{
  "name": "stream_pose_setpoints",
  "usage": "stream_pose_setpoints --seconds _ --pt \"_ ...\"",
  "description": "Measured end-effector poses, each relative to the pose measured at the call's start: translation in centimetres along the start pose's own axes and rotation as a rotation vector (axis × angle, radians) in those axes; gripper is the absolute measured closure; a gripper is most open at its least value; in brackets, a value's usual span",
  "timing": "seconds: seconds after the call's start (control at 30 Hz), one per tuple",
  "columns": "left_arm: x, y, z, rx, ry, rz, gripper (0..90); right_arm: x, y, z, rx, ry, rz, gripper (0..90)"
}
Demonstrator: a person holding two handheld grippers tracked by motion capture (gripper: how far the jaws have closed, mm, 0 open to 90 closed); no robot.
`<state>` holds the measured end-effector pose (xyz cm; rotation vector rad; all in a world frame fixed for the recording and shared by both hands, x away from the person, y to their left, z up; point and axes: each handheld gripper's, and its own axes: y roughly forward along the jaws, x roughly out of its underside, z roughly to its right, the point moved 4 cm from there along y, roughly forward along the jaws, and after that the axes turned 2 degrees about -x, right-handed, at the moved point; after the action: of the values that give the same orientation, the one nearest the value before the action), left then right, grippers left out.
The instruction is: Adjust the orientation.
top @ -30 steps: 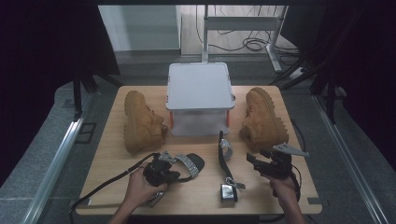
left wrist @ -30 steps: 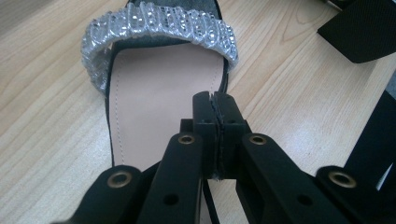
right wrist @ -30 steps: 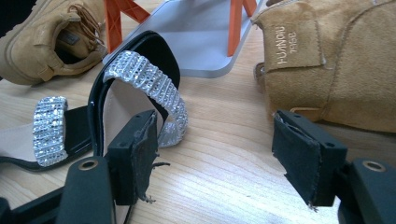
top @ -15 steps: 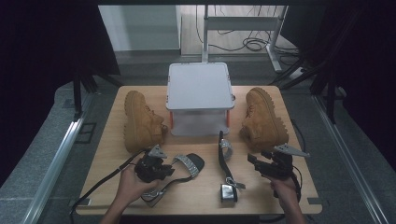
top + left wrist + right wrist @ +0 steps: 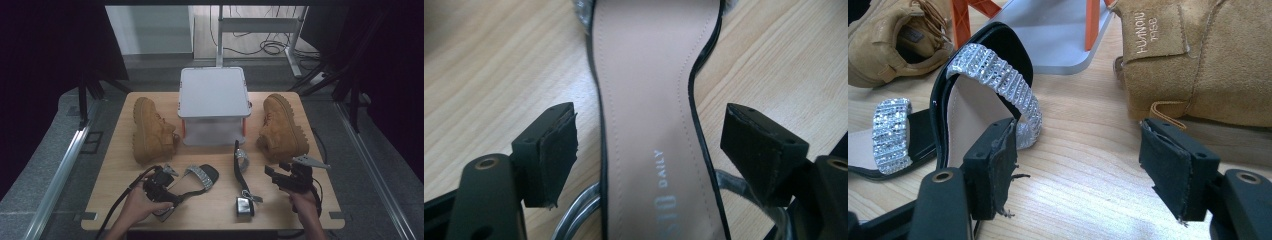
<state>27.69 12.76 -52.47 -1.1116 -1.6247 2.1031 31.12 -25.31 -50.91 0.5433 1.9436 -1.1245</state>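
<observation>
A black sandal [image 5: 201,176] with a rhinestone strap lies flat on the wooden table [image 5: 210,212]. My left gripper [image 5: 172,192] sits over its heel end. Its jaws have just been opening, and the tan insole [image 5: 649,100] lies between the pads without touching them. The second sandal [image 5: 242,175] lies on its side at centre, its sparkling strap [image 5: 998,75] showing in the right gripper view. My right gripper [image 5: 272,175] stands open beside it, jaws [image 5: 1078,165] around nothing but bare wood.
A grey lidded box [image 5: 215,95] with orange clasps stands at the table's middle back. One tan suede boot [image 5: 150,132] sits to its left and another [image 5: 282,127] to its right, close in front of my right gripper. Metal rails run along both table sides.
My left gripper's jaws have opened wide and let go of the flat sandal, which stays on the table. The left hand has shifted slightly. The right gripper has not moved.
</observation>
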Motion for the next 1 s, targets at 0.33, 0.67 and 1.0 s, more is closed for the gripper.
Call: stream_pose_setpoints --seconds 0.33,0.67,1.0 --pt "0.0 1.4 0.0 -0.017 0.0 -0.064 40.6 0.1 -0.2 0.4 0.012 0.011 0.0 31.7" --pt "1.2 0.3 -1.7 -0.055 -0.045 -0.022 42.0 0.1 -0.2 0.5 0.012 0.013 -0.002 31.7" --pt "4.0 -1.0 -4.9 -0.063 -0.126 0.003 42.1 0.2 0.0 0.4 0.013 0.017 -0.009 31.7"
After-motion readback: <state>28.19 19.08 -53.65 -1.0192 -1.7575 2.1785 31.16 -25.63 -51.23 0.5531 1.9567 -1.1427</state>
